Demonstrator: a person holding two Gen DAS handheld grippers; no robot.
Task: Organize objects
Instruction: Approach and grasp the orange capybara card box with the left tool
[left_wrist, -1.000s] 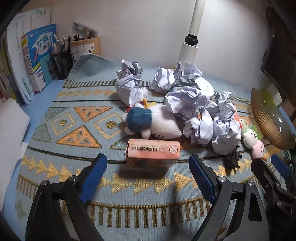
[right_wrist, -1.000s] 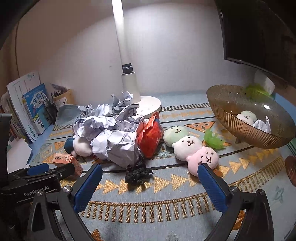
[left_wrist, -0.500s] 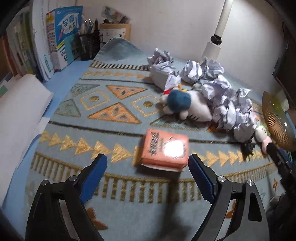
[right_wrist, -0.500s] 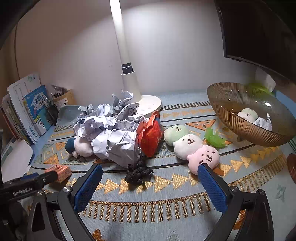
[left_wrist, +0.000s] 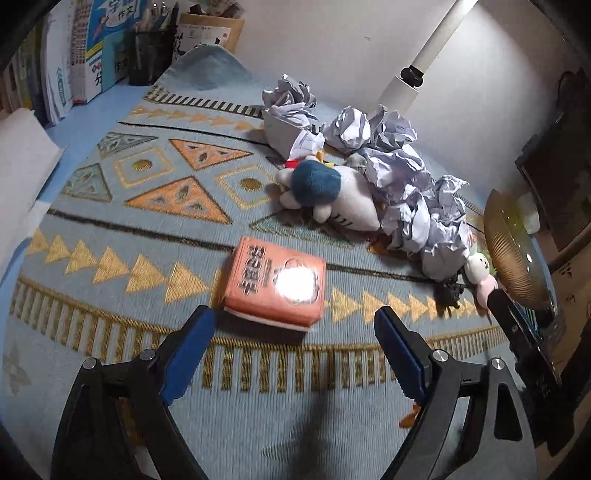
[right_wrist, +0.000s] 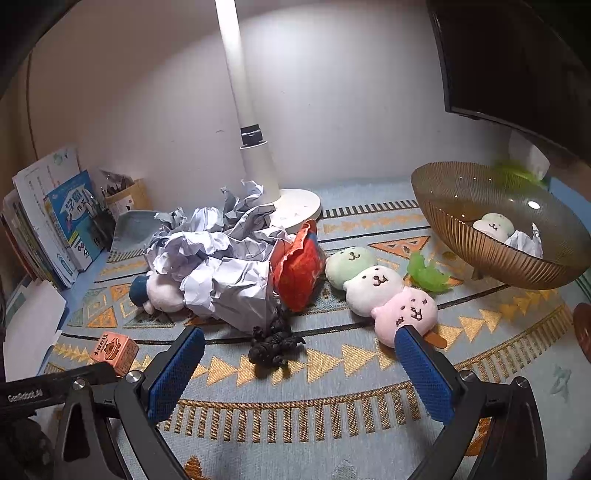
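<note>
Both sets of jaws stand released, gripping nothing. Your left gripper (left_wrist: 291, 325) hovers just short of the flat orange cardboard card box (left_wrist: 277, 284); your right gripper (right_wrist: 295, 354) sits well to its right.

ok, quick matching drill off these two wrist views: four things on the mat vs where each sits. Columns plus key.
Things:
1. orange box
2. black toy
3. red bag
4. white ball

Places:
A. inside the amber bowl
B. just ahead of the open left gripper
C. against the crumpled paper, lamp side
D. ahead of the open right gripper

Pairs: 1-B, 2-D, 3-C, 4-A
</note>
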